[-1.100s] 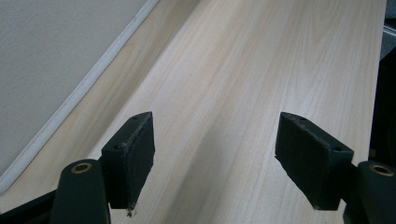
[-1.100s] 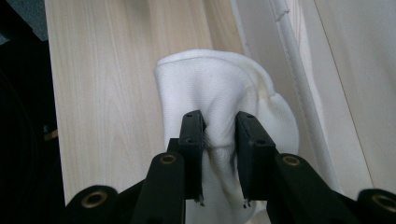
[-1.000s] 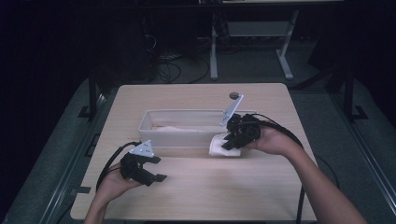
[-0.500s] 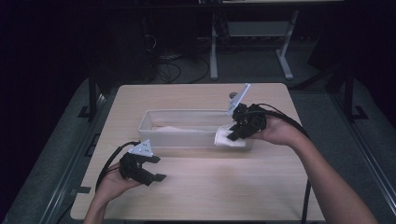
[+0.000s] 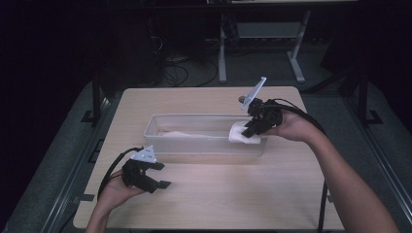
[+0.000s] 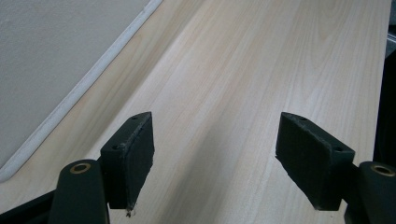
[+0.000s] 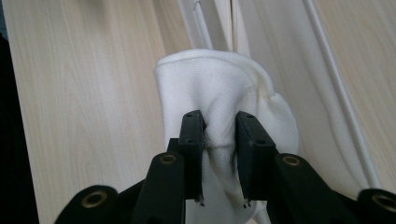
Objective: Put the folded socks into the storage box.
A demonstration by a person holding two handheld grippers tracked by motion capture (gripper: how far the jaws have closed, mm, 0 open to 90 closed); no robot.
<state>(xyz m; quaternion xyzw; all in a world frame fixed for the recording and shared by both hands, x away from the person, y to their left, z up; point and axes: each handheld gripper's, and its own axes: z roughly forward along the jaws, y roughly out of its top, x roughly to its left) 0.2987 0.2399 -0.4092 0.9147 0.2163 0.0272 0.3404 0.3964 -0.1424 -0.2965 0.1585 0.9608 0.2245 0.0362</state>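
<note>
Gripping the white cloth (image 7: 224, 100), the right tool (image 5: 252, 127) has carried it over the bin (image 5: 160, 145).

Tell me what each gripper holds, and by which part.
The right gripper pinches a folded white cloth by a bunched fold near its middle, above the clear bin's right end. The left gripper is open and holds nothing.
</note>
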